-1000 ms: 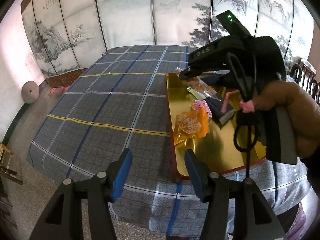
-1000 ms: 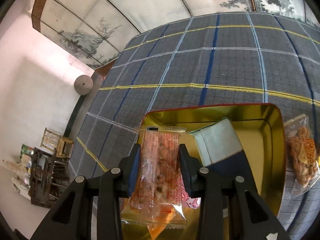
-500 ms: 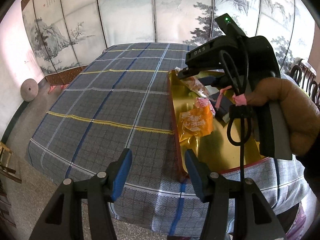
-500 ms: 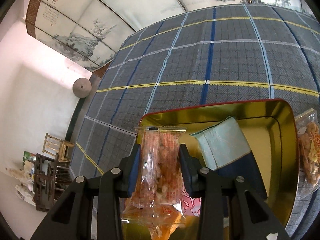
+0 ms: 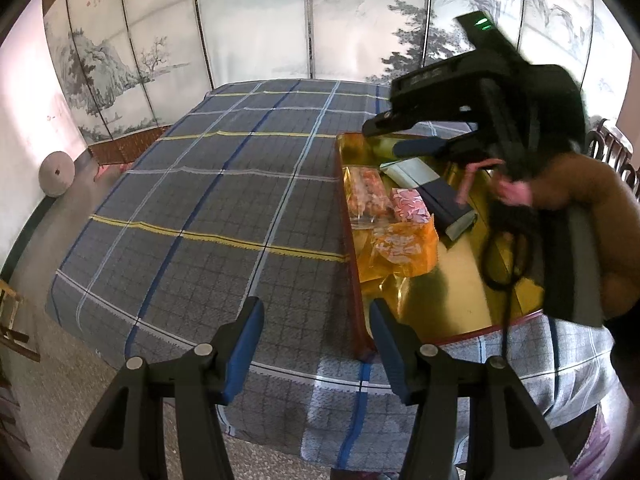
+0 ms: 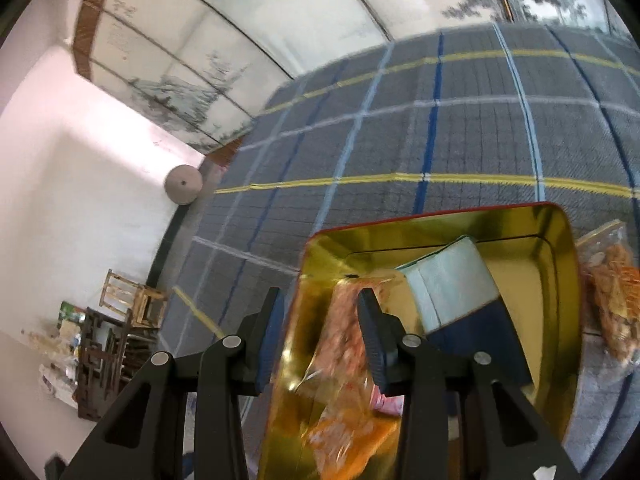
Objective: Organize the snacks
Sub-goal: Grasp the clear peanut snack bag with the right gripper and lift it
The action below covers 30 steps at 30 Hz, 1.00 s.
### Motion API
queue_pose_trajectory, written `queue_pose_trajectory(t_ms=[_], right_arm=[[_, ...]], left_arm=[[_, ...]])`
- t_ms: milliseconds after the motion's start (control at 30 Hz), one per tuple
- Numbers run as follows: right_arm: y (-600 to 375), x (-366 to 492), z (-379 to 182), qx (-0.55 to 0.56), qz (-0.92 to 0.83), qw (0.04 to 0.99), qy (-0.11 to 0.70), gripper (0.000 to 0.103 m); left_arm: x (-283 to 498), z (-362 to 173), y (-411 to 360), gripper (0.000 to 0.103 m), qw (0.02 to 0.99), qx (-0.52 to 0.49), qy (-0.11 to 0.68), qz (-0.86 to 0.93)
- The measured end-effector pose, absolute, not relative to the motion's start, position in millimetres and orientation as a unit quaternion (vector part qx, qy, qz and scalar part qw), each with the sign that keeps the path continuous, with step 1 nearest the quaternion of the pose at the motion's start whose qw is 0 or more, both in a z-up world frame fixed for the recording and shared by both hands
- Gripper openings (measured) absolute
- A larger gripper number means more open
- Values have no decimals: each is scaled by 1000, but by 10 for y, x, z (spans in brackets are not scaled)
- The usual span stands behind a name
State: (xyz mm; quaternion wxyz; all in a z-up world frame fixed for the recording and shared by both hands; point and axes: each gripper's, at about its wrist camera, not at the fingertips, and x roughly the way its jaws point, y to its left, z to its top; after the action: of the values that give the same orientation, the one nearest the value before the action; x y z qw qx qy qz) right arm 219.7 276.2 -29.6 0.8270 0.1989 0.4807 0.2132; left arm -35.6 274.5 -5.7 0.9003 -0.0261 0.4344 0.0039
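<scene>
Hanging over the near left part of the gold tray [image 6: 560,240], the right gripper [image 6: 320,332] has its jaws parted, and they have just been opening a little. A clear packet of reddish snacks [image 6: 344,320] lies below and between them, resting in the tray and free of both pads. In the left wrist view that packet [image 5: 366,194] lies flat along the tray's left wall [image 5: 352,240], long and see-through, with a printed orange band at its near end. Just beside it sit a small pink-and-white packet [image 5: 410,206] and a crinkled orange packet [image 5: 404,246]. A pale green and dark blue box [image 6: 456,280] lies slantwise farther in. Outside the tray on the right, a clear bag of orange-brown snacks [image 6: 612,288] rests on the grey plaid tablecloth [image 6: 400,140]. The left gripper [image 5: 316,344] hovers at the table's near edge, jaws apart with nothing between them. A painted folding screen [image 5: 256,32] stands behind the table.
</scene>
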Motion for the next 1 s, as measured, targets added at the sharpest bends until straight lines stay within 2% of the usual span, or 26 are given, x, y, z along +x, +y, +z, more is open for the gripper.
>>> queue_pose_trajectory(t_ms=[167, 233, 300, 467, 667, 833, 1000], right_arm=[[2340, 1720, 27, 184, 230, 856, 425, 37], [2082, 1595, 104, 130, 206, 877, 414, 37], [1798, 1558, 79, 96, 199, 879, 424, 37], [1235, 1564, -150, 97, 174, 862, 465, 37], [1282, 1627, -366, 61, 174, 857, 480, 37], [1376, 1808, -433, -20, 156, 865, 476, 37], [1384, 2006, -529, -51, 147, 859, 488, 40]], left_arm=[[-369, -21, 2711, 56, 901, -20, 433, 4], [-378, 7, 2701, 56, 902, -22, 430, 3], [-380, 34, 2680, 56, 903, -23, 430, -1], [-382, 87, 2548, 56, 903, -22, 428, -14], [-340, 100, 2346, 56, 901, 4, 434, -22], [-294, 104, 2301, 56, 900, 11, 436, -20], [-232, 41, 2268, 56, 895, 11, 446, -20]])
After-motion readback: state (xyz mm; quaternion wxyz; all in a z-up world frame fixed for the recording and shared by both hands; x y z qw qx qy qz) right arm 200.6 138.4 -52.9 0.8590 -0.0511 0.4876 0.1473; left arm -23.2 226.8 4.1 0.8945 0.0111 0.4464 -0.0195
